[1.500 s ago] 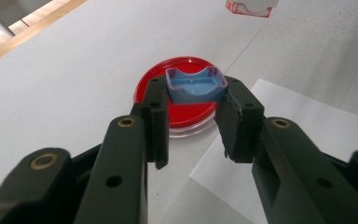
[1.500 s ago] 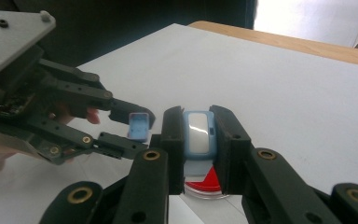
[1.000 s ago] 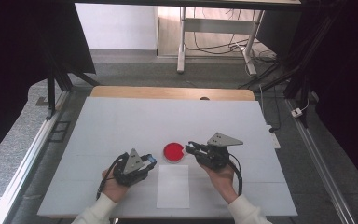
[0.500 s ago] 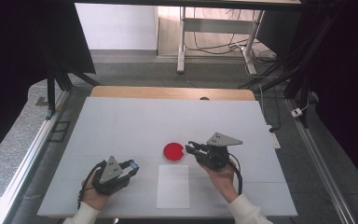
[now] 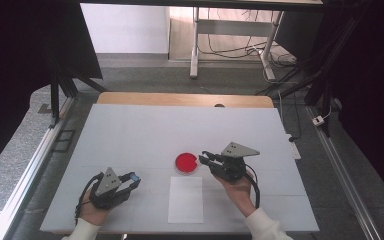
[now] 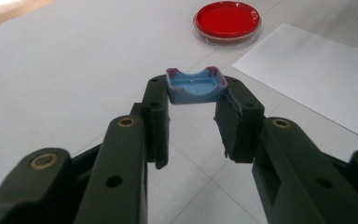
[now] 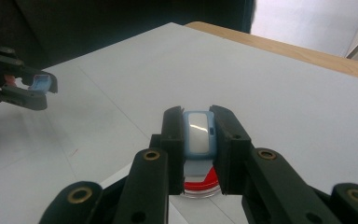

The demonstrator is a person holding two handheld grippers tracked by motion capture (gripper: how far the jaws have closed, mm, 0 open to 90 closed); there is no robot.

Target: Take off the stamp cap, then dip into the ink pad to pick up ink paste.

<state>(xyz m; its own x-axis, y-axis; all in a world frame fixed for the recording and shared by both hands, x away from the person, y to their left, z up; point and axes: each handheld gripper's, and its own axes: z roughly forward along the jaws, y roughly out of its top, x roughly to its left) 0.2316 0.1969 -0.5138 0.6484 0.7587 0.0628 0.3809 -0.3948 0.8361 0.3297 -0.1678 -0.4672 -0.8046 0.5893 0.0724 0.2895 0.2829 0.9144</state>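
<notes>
The left gripper (image 5: 131, 178) sat at about seven o'clock on the white table (image 5: 130, 130), its jaws clamped on a small blue cap (image 6: 196, 85) — an open, tray-like shell with purplish edges, pinched at the very fingertips and tilted so its hollow faced the camera. The right gripper (image 5: 206, 158) hovered near the middle of the table, closed on a blue tool body (image 7: 198, 132) with a pale window on its face and a flat grey blade reaching down toward the red dish (image 5: 186, 162). That dish lay just at nine o'clock of the right gripper's tips, and a white sheet of paper (image 5: 185, 199) lay at six o'clock from the dish, close beside it but not under it.

Judging by this, the cap was off and parked aside while the blade end was poised over the red dish — the working step on the dish looked about to begin. The next move probably called for a steady, shallow lowering of the blade onto the dish surface without nudging the dish across the table, while the left hand kept its light pinch on the cap well clear of the work.
</notes>
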